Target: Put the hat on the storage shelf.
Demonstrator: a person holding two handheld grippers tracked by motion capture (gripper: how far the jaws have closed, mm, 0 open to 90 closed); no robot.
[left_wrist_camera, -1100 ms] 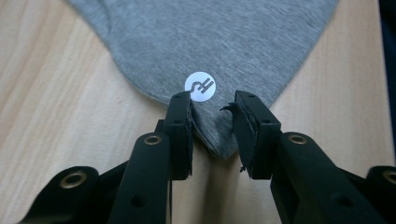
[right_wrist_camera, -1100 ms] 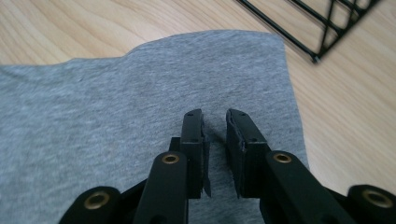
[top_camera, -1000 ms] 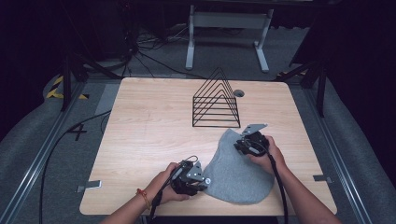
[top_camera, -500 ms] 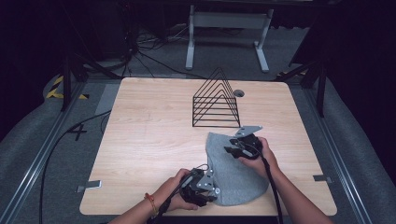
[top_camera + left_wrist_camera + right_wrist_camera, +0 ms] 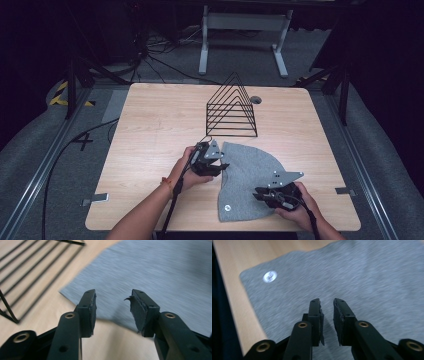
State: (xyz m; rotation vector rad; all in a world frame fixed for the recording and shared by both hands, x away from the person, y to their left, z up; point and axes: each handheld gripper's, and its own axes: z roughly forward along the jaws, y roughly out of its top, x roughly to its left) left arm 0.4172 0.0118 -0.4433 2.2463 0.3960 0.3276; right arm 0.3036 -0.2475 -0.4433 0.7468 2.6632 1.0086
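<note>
Wood table (image 5: 150,130); left tongs (image 5: 113,305) wide, right tongs (image 5: 327,312) narrow, seemingly empty, over cloth (image 5: 250,175).

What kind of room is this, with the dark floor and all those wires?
Probably a lab or studio set up for recording. A lone wooden table stands in a dark room, cables trail over the grey floor, and a person works a grey felt piece with the left gripper and right gripper.

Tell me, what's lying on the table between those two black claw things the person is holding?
In the high view, only the grey felt sheet lies between the left gripper and the right gripper; nothing else sits on that stretch.
</note>
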